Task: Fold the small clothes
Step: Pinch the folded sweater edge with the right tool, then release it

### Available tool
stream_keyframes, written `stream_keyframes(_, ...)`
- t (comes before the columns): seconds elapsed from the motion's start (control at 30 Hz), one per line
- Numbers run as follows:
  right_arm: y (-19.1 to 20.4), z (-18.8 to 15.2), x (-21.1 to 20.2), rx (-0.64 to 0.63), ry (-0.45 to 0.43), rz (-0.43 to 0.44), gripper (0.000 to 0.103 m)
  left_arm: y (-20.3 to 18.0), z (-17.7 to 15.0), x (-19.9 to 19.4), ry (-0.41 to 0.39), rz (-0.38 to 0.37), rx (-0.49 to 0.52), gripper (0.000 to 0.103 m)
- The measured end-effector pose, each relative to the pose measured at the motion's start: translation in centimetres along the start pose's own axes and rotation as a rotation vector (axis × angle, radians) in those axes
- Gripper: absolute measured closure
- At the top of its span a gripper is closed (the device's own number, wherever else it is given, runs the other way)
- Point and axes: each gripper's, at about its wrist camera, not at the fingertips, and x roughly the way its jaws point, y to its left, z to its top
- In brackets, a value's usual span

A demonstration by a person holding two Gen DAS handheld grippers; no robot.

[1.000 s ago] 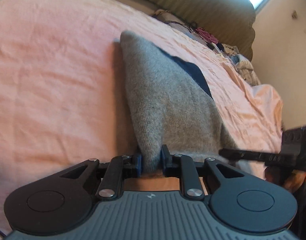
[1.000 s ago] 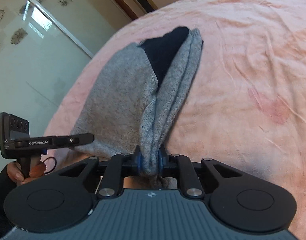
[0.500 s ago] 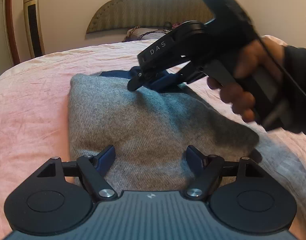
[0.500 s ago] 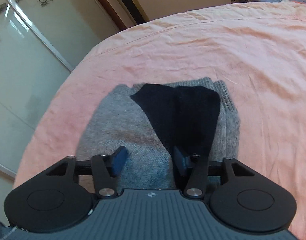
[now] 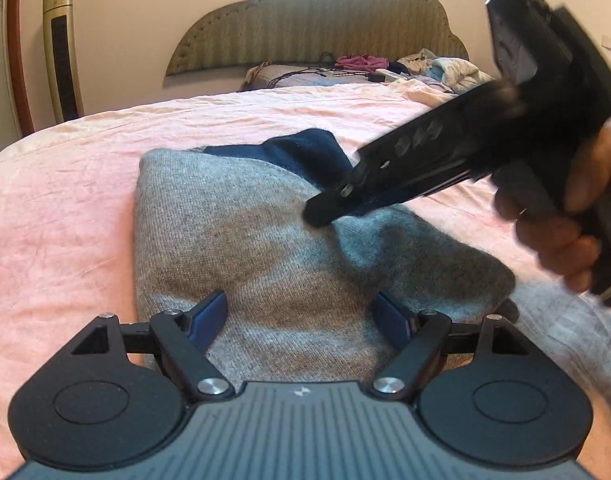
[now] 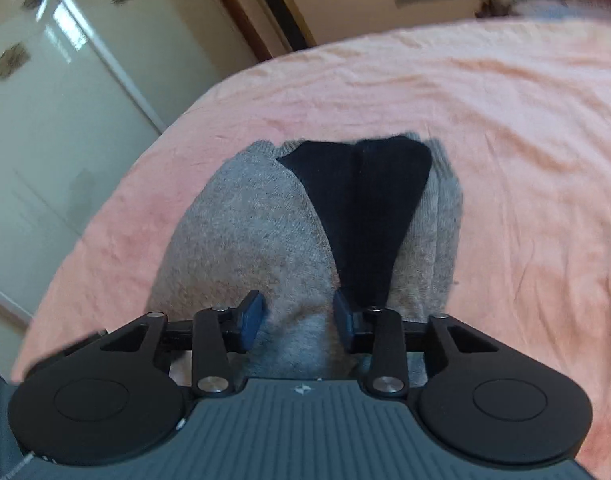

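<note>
Grey sweater (image 5: pixel 265 248) lies folded on the pink bedsheet (image 5: pixel 57 208), navy panel (image 6: pixel 365 208) showing on top. Your left gripper (image 5: pixel 301 316) has just spread wide, nothing pinched. Your right gripper (image 6: pixel 297 316) has just been narrowing, knit between the pads, not yet pressed. Mid-fold, regrip stage; next, pinch an edge and fold across.
</note>
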Motion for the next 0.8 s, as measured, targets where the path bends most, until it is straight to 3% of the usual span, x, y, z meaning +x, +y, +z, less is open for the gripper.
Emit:
stream_keyframes(0.07, -0.1, 0.4, -1.2, 0.072, 0.010, -0.008, 0.066, 0.1, 0.1, -0.1, 0.001, -0.001, -0.003, 0.022)
stream_keyframes(0.23, 0.6, -0.2, -5.8, 0.093, -0.073, 0.035, 0.051, 0.2, 0.2, 0.2, -0.003, 0.005, -0.001, 0.022)
stream_keyframes(0.33, 0.2, -1.2, -6.0, 0.082, -0.034, -0.002, 0.049, 0.1, 0.2, 0.1, -0.005, 0.006, -0.004, 0.022)
stream_keyframes(0.4, 0.0, -2.3, -5.0, 0.068, 0.037, -0.029, 0.050, 0.2, 0.1, -0.3, -0.015, 0.004, -0.026, 0.022)
stream_keyframes(0.47, 0.3, -3.9, -4.3, 0.000, 0.054, -0.071, 0.066, 0.6, -0.1, -1.3, -0.031, -0.001, -0.067, 0.022)
stream_keyframes(0.53, 0.4, -4.4, -5.0, -0.023, 0.053, -0.079, 0.090, 1.2, -0.6, -3.0, -0.053, -0.008, -0.111, 0.022)
stream_keyframes(0.57, 0.2, -4.6, -5.7, 0.008, 0.052, -0.032, 0.090, 1.5, -0.9, -3.8, -0.065, -0.006, -0.127, 0.022)
stream_keyframes(0.67, 0.5, -5.2, -7.6, -0.009, 0.023, -0.027, 0.090, 2.6, -2.1, -5.5, -0.066, 0.023, -0.145, 0.022)
stream_keyframes(0.8, -0.3, -7.1, -6.1, 0.012, 0.078, -0.005, 0.092, 3.3, -3.3, -6.6, -0.018, 0.073, -0.106, 0.022)
